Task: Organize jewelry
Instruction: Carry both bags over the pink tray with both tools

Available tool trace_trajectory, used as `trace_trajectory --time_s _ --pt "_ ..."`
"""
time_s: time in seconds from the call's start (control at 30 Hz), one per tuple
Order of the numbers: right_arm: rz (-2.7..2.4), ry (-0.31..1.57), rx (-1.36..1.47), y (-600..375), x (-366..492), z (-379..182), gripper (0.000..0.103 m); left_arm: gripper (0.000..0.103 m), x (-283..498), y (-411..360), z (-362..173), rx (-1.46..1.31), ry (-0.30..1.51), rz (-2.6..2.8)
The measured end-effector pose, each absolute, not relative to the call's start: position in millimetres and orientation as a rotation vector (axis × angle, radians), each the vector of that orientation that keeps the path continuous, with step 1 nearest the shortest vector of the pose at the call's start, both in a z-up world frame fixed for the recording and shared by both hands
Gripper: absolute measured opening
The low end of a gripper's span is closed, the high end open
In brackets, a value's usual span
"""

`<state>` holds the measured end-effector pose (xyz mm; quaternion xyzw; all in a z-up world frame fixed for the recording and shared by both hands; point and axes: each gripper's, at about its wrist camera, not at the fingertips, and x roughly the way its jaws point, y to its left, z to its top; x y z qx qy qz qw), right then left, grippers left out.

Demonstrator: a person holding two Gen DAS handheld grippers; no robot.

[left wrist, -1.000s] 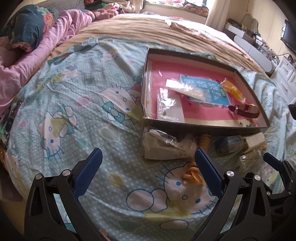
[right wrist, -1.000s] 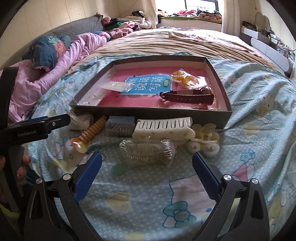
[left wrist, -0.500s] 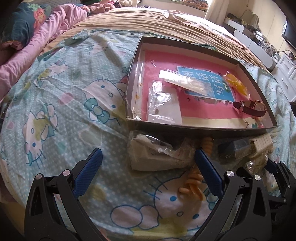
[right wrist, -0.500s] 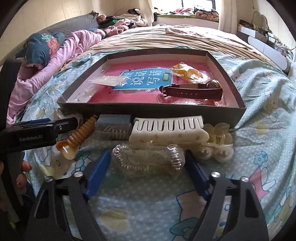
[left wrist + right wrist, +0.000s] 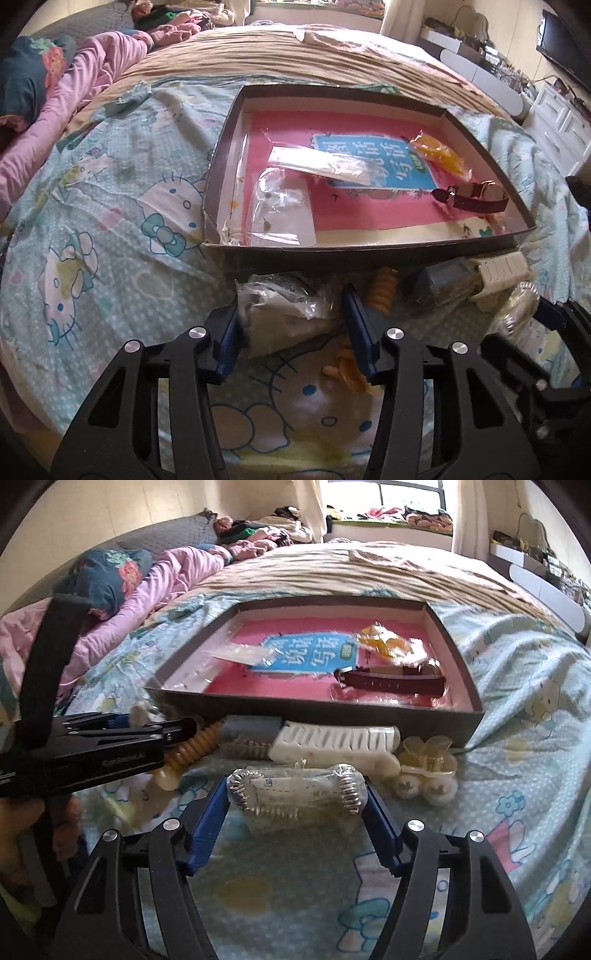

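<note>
A shallow cardboard box lies on the bed, holding a red-strap watch, an orange bagged item and clear bags. My left gripper has its blue fingers closed against a crumpled clear plastic bag in front of the box. My right gripper has its fingers closed against a clear bag of silver bracelets. The left gripper also shows in the right wrist view.
In front of the box lie a white hair claw, a pale flower clip, an orange spiral clip and a small dark box. Pink bedding is piled at the far left.
Both grippers moved forward and down to the items in front of the box. Both narrowed from wide open until their fingers reached the two bags.
</note>
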<state>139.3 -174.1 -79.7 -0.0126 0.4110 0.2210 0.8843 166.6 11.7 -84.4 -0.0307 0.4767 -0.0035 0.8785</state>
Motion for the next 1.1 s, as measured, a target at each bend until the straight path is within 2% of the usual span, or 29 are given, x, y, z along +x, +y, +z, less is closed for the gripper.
trace_trajectory --time_s 0.63,1.1 --pt "0.436 0.708 -0.015 -207.5 140.4 -28.5 0.067 0.038 140.6 25.8 -20.4 -0.140 0.804 0.006" --pt "0.357 0.642 0.026 -239.9 159.9 -11.1 0.067 0.038 157.4 13.7 -2.4 -0.152 0.767 -0.021"
